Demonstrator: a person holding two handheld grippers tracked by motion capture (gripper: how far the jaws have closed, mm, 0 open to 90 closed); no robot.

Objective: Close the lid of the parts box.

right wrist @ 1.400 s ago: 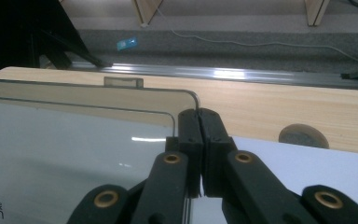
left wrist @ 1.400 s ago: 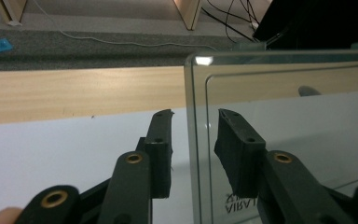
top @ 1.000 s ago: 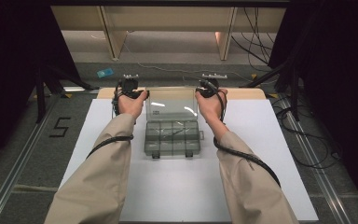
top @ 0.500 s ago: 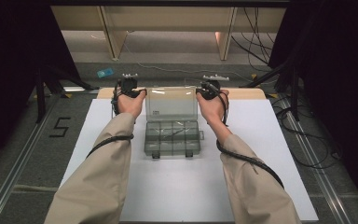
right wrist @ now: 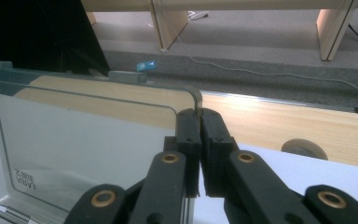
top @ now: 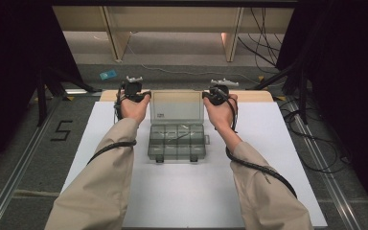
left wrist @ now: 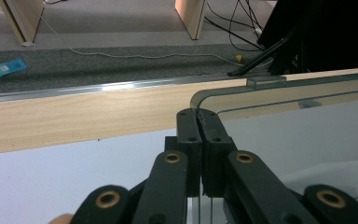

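A clear, smoke-tinted plastic organiser box is seen lying open in the middle of the white surface, its shallow base divided into small compartments. Its transparent lid is raised nearly upright at the far side, with a small printed label in one lower corner. Each upper corner of the lid is pinched edge-on between black jaws.

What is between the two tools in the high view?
The raised clear lid of the compartment box. The left tool pinches its left edge, the right tool its right edge.
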